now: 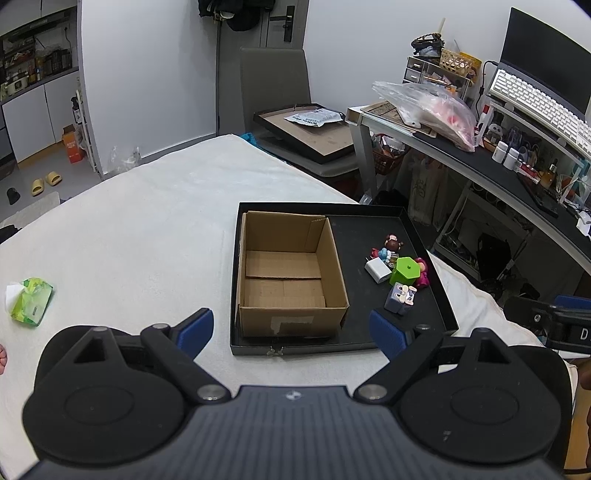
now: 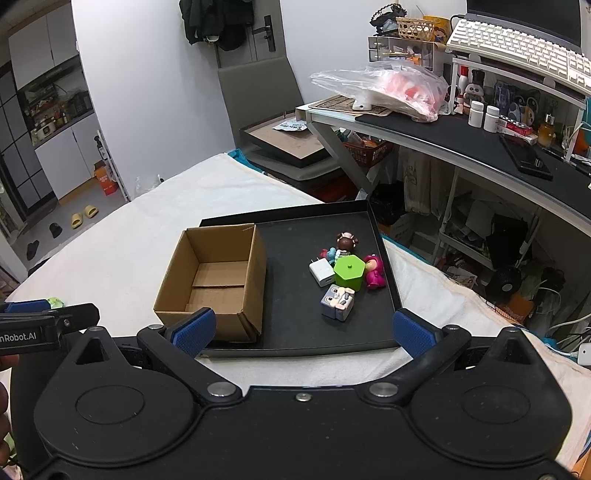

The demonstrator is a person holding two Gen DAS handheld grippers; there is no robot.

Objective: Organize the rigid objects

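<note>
A cluttered bedroom-study, white walls all round

We are looking across a white-covered bed (image 1: 147, 229) toward a grey chair (image 1: 273, 85) standing by a door (image 1: 284, 22) with dark clothes hanging on it; a crowded desk (image 2: 461, 144) is carrying a keyboard (image 2: 517, 51) on our right, and yellow slippers (image 1: 44, 182) are lying on the grey floor (image 1: 55, 162) beside white cabinets (image 1: 33, 118).

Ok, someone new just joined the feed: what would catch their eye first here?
Probably the bright green hexagonal container in a tight cluster of small items on the right side of the black tray: a white charger, a pink figurine and a dark-haired doll. Next, the open, empty cardboard box filling the tray's left side. Both grippers hover open at the tray's near edge.
</note>
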